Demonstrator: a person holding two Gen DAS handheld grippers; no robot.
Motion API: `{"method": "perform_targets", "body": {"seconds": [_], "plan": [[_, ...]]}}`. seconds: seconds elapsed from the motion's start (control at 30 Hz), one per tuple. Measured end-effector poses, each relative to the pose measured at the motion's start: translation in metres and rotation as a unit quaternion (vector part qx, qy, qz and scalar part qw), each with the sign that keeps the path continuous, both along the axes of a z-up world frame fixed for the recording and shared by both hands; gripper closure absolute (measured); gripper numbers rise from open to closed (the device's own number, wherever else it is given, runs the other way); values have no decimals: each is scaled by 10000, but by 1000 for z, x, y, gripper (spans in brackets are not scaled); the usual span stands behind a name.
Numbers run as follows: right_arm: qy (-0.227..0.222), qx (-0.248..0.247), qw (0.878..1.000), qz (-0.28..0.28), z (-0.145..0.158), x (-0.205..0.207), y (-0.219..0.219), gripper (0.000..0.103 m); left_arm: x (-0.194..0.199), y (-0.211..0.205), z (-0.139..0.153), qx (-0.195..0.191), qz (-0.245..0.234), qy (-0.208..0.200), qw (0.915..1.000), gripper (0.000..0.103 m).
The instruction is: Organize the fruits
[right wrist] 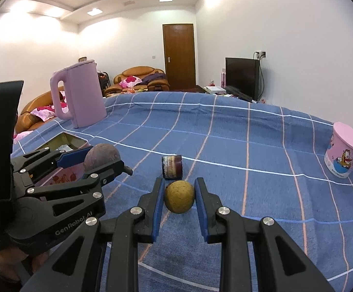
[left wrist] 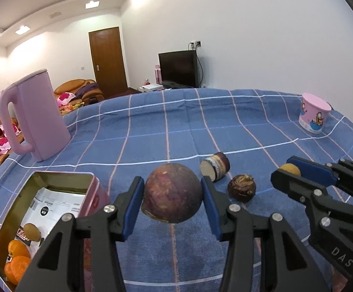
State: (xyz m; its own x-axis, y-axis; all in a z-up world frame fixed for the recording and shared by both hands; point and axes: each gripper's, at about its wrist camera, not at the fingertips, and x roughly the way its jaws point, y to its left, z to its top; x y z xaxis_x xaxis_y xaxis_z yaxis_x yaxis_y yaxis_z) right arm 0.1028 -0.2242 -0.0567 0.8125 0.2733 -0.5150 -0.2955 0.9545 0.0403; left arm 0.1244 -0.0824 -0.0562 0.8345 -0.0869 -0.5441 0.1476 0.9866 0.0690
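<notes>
My left gripper (left wrist: 172, 194) is shut on a large dark purple round fruit (left wrist: 172, 193), held just above the blue checked cloth; it also shows in the right wrist view (right wrist: 102, 157). My right gripper (right wrist: 179, 196) is shut on a small yellow-brown round fruit (right wrist: 179, 196), seen from the left wrist view too (left wrist: 290, 169). An open pink tin (left wrist: 15, 219) at the lower left holds a kiwi (left wrist: 32, 231) and orange fruits (left wrist: 18, 255). A cut purple piece (left wrist: 215, 169) and a small dark brown fruit (left wrist: 241, 188) lie on the cloth between the grippers.
A pink kettle (left wrist: 33, 116) stands at the far left of the table. A pink cartoon cup (left wrist: 314, 113) stands at the far right near the table edge. Sofas, a door and a television lie beyond the table.
</notes>
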Motion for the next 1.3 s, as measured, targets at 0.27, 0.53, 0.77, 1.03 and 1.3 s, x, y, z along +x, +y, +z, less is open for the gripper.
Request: {"method": "perform_targets", "body": {"seconds": [0.27,0.53,0.77,1.03,1.3], "plan": [[-193,54,9998,-6,2,-6,-1,76,-7,1,4,3,60,-201,9998,53],[-363,86,9993,-11,4,-9,-2,76,-12,-1,6,23,107,-364,9993,53],[-468,123,9988,-23,5,-13,-4,76,-16,0,8,-1,153,-483,9987,53],[-612,157,9980,-37,6,-17,-6,76,-22,2,10,-21,202,-643,9977,53],[-764,190,9969,-57,8,-24,-6,76,-27,3,12,-6,258,-802,9964,53]]}}
